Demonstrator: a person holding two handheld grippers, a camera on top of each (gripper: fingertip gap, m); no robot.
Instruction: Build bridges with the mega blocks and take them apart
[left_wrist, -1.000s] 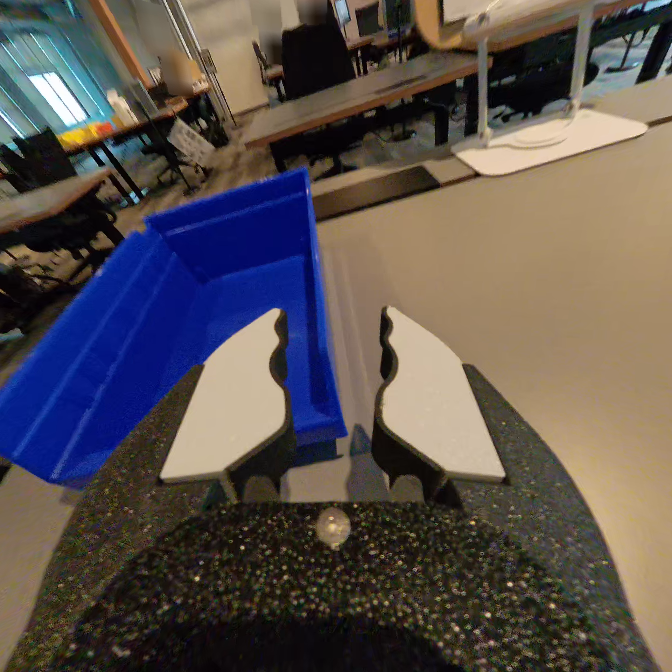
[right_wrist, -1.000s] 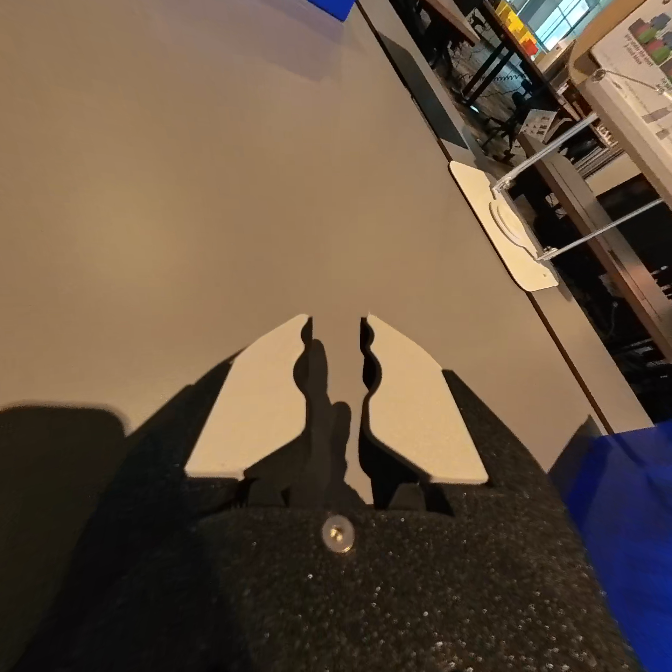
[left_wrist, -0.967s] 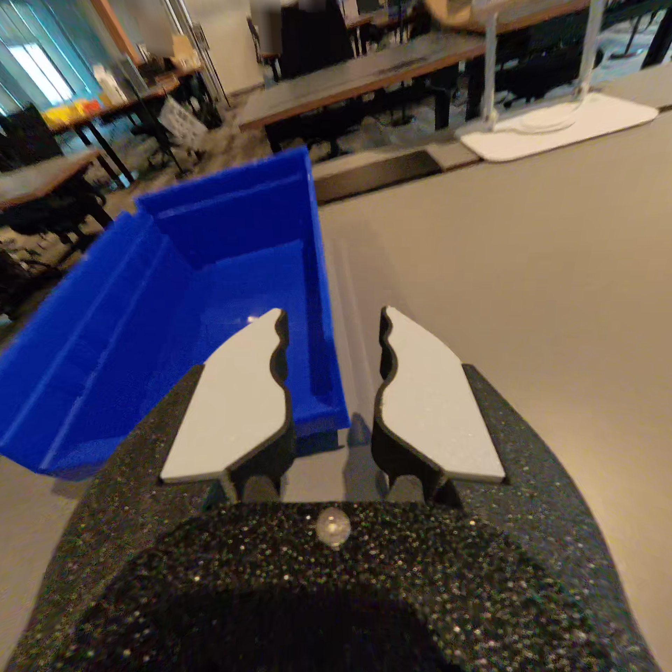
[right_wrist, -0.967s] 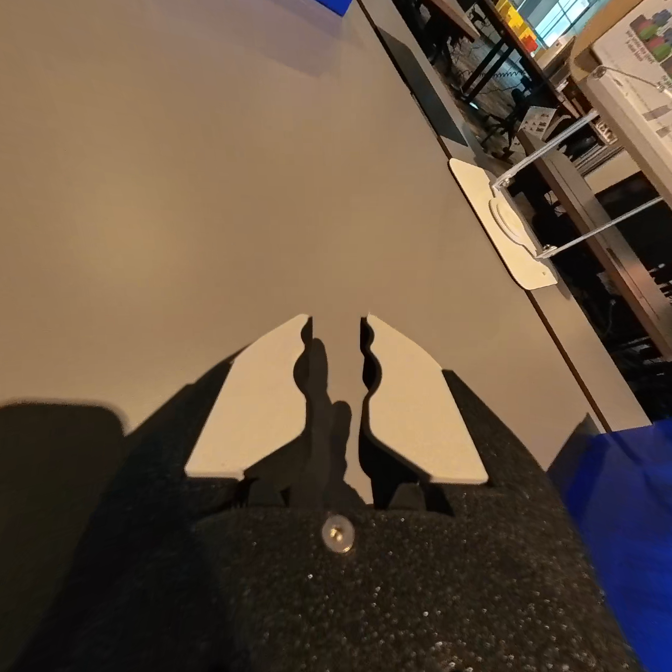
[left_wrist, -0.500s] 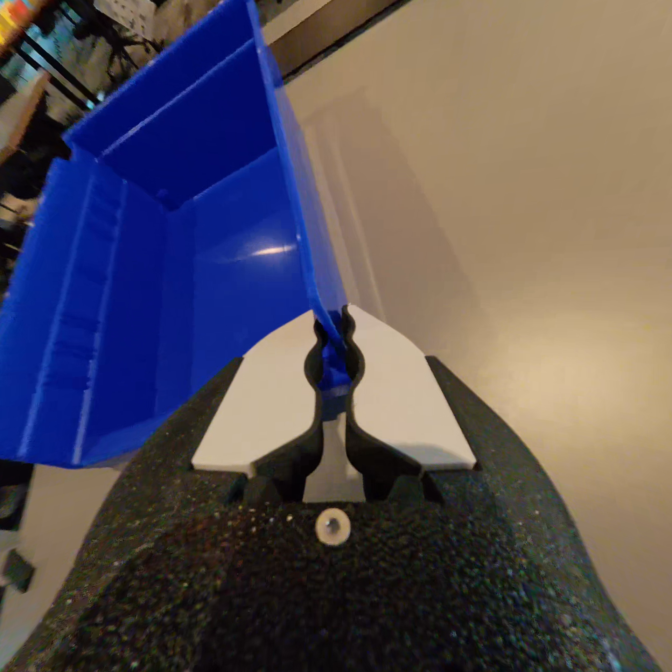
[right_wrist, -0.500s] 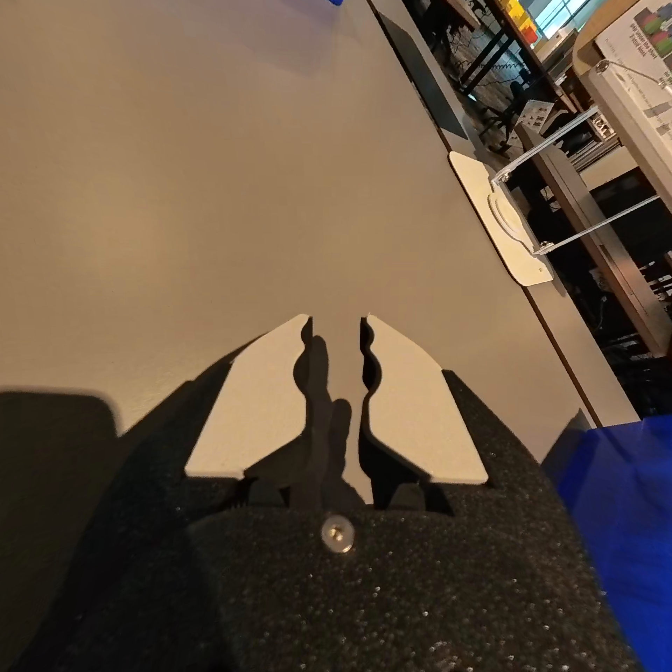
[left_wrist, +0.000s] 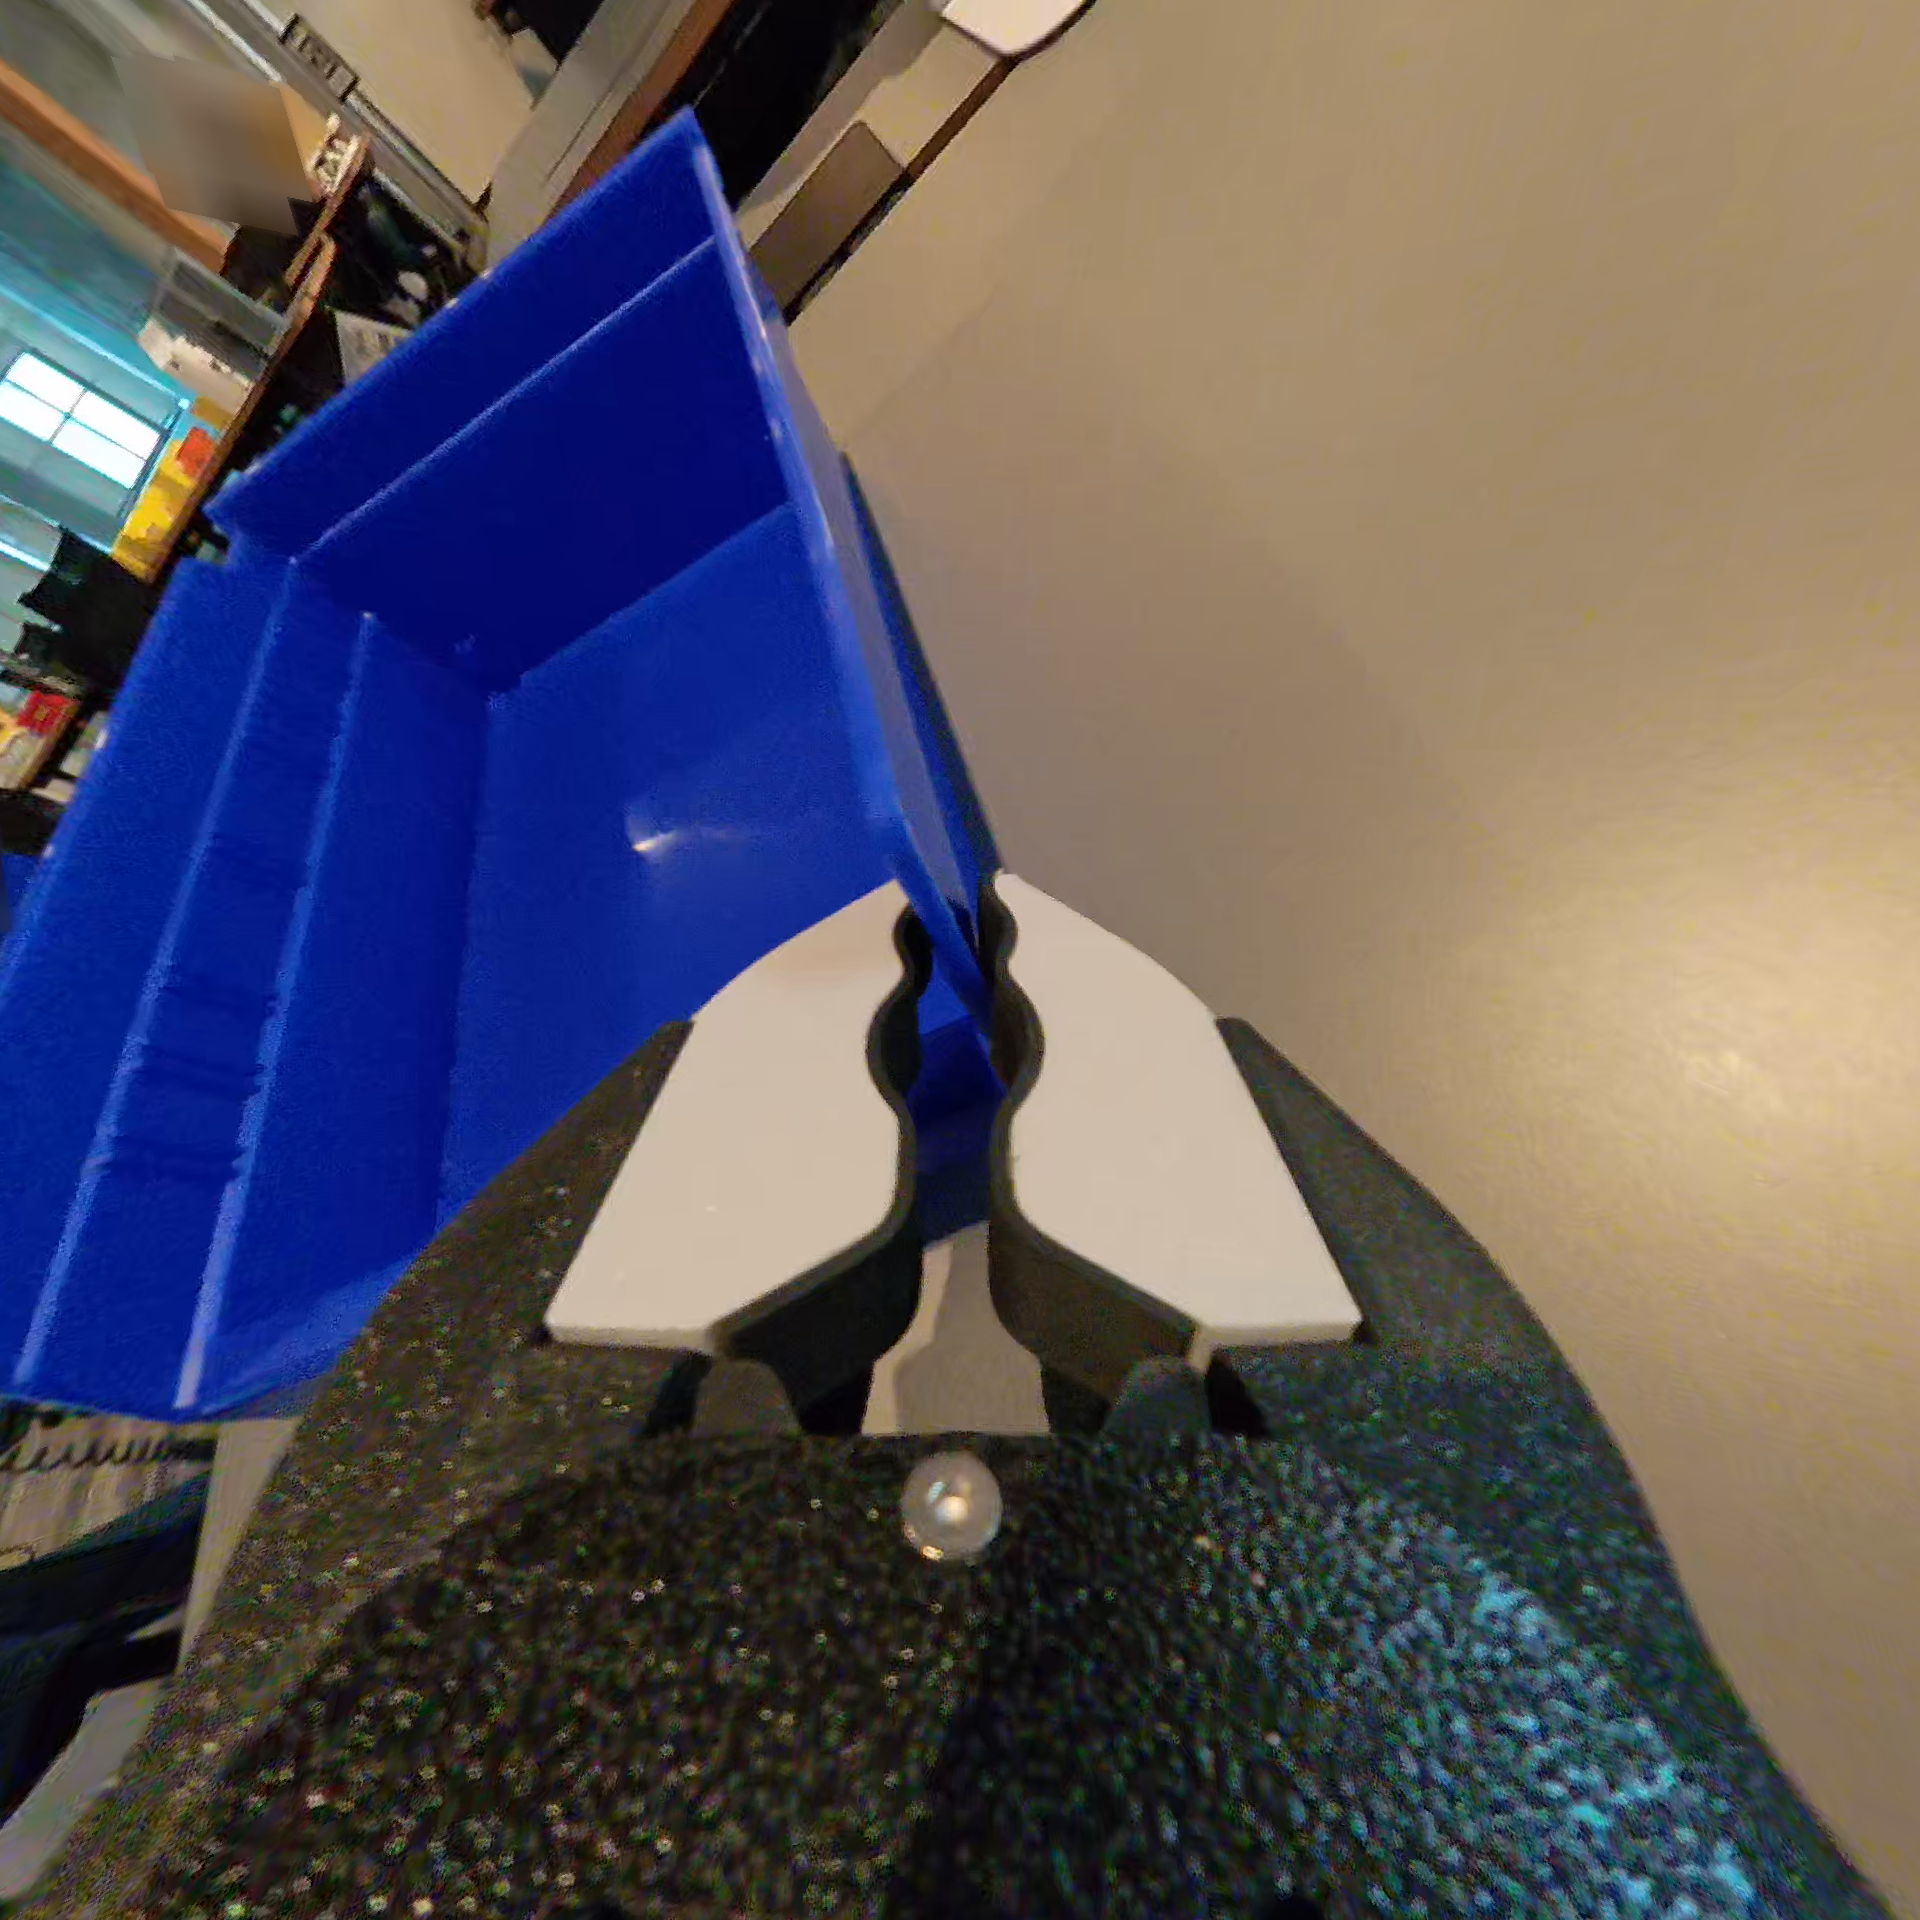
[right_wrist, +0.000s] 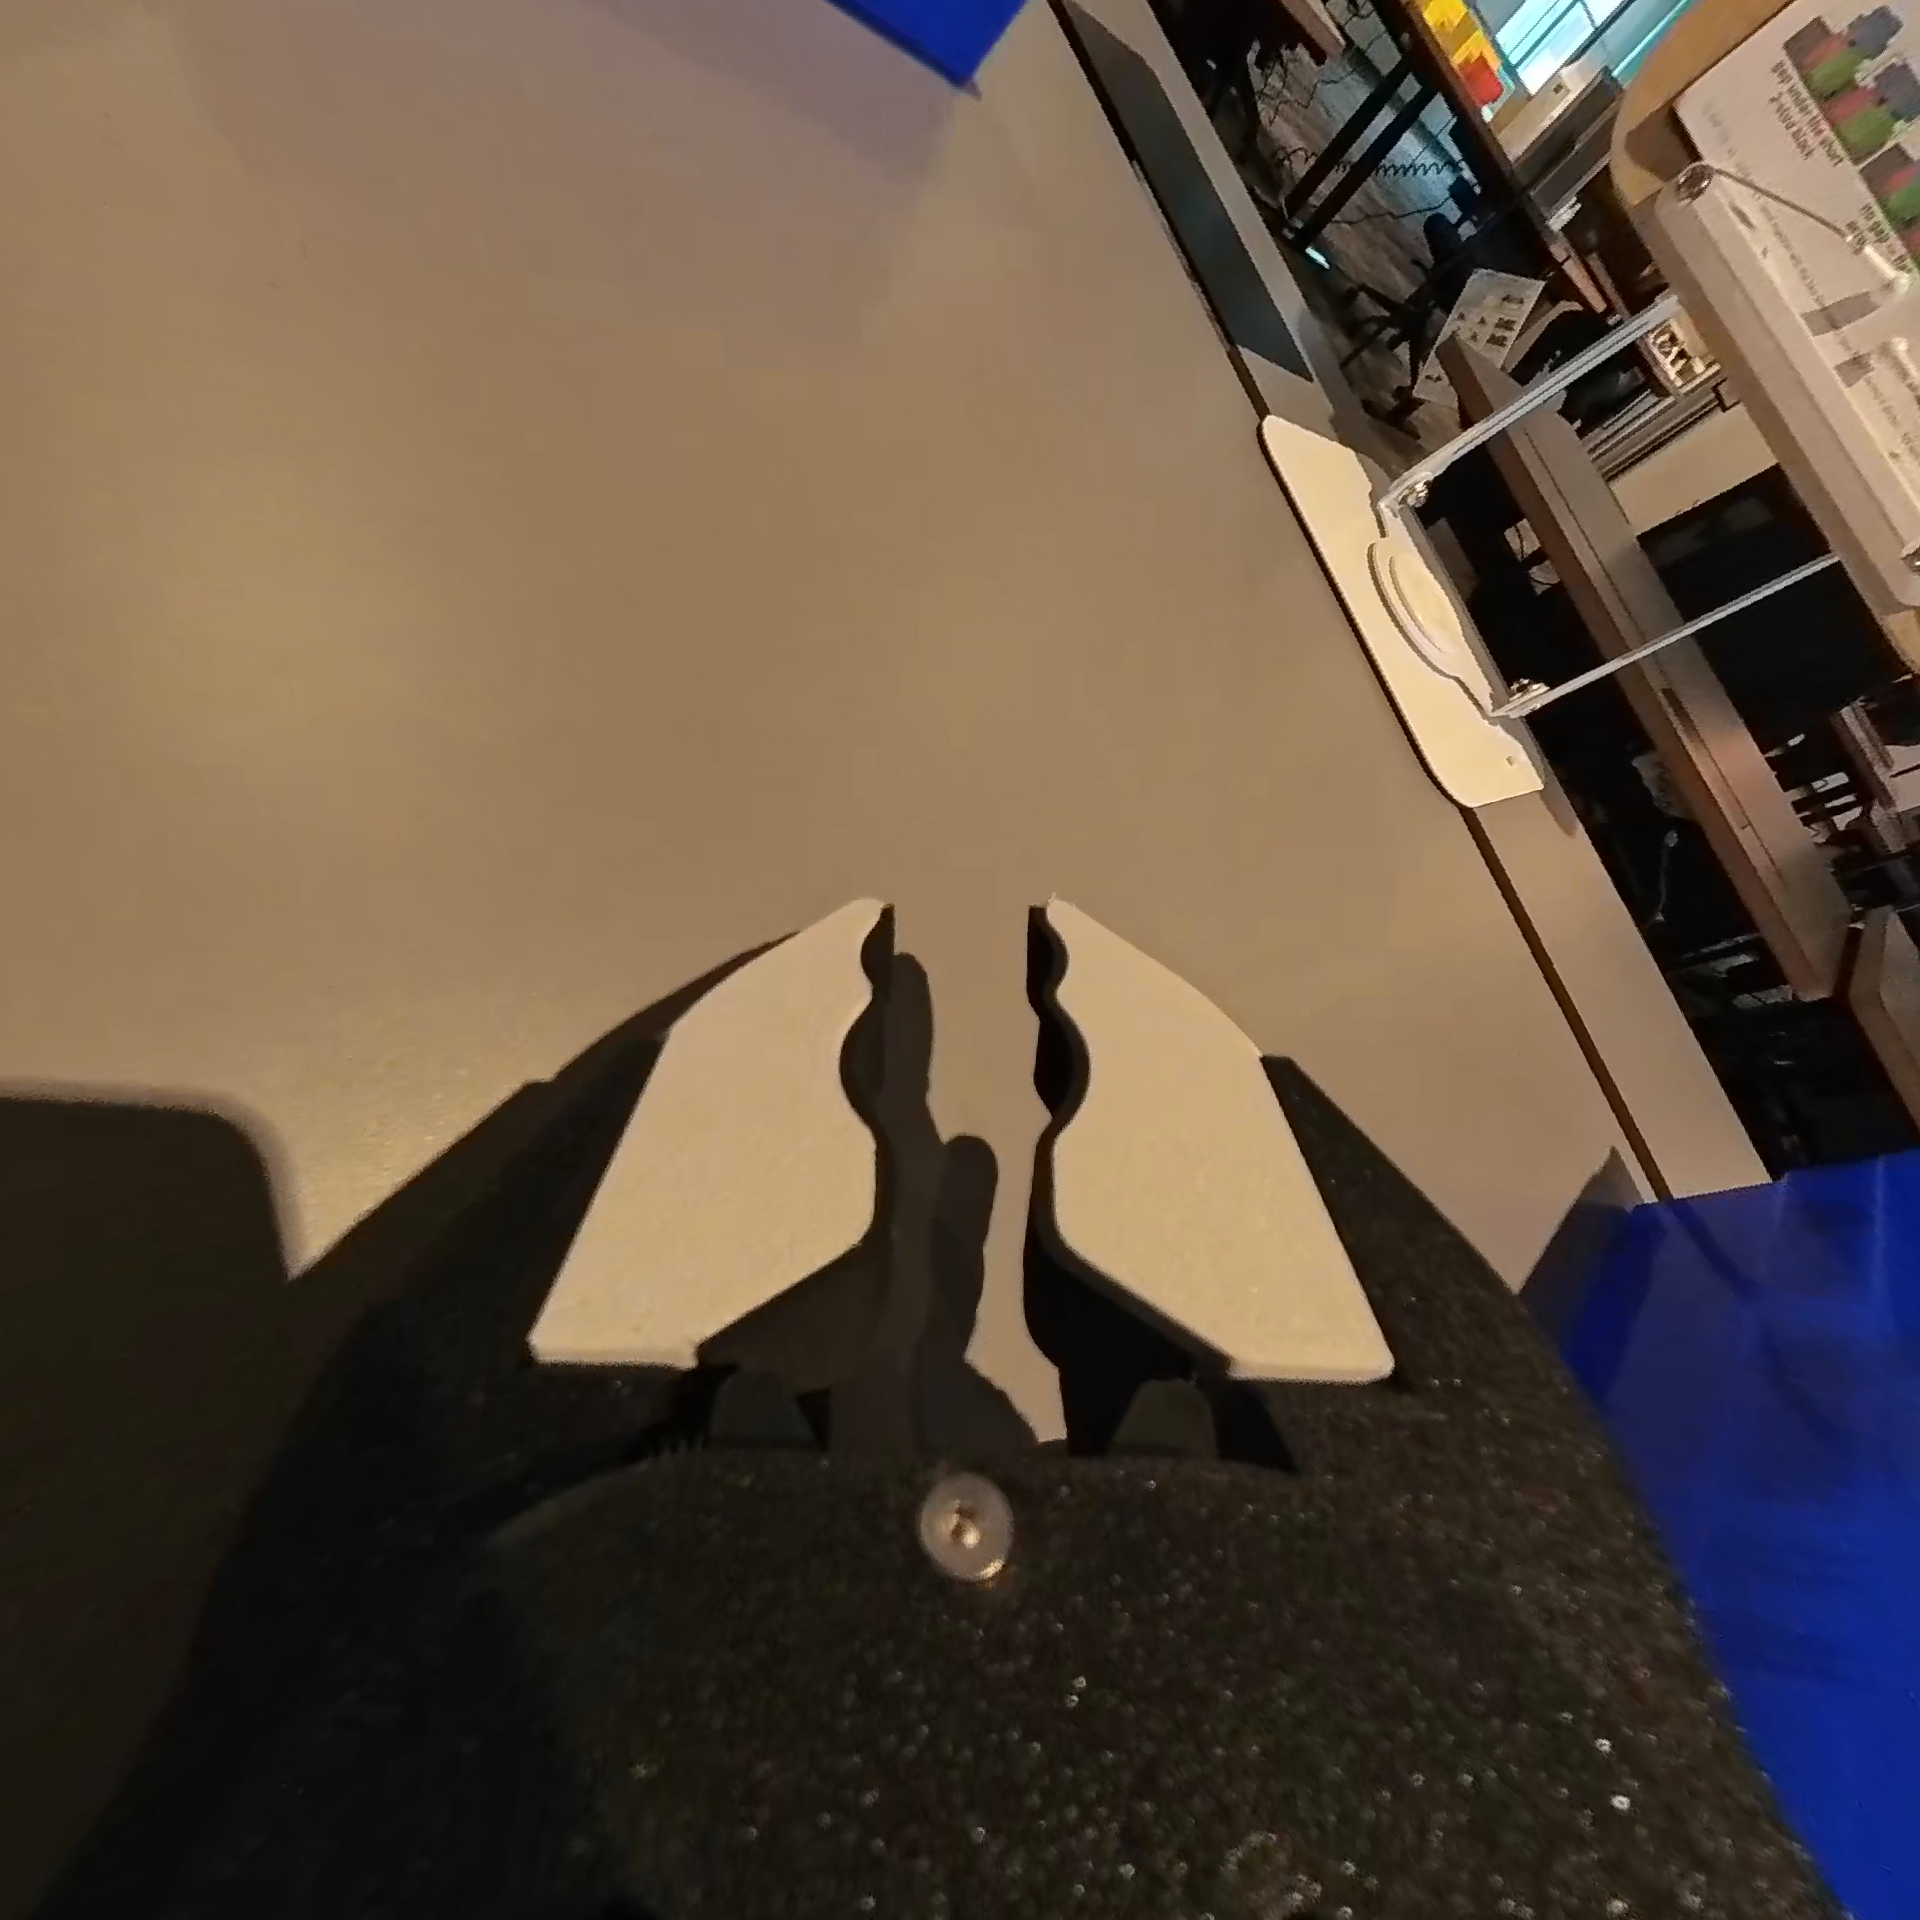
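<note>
No mega blocks show in either view. My left gripper (left_wrist: 951, 909) is shut on the right side wall of an empty blue plastic bin (left_wrist: 416, 831). The bin looks tilted, with its near end at my fingers and its open inside facing me. A corner of this bin may be the blue piece at the top of the right wrist view (right_wrist: 935, 31). My right gripper (right_wrist: 958, 914) is open by a narrow gap and empty, low over the bare grey table (right_wrist: 520, 520).
A second blue bin (right_wrist: 1766, 1455) sits at the lower right of the right wrist view. A white stand base (right_wrist: 1392, 623) with thin metal legs rests at the table's far edge. Desks and chairs lie beyond the table. There is about 35 cm between the tips of the two grippers.
My left gripper moved forward onto the bin's right wall and shut on it, and the bin now looks tilted. The right gripper has hardly moved and stays slightly open.
</note>
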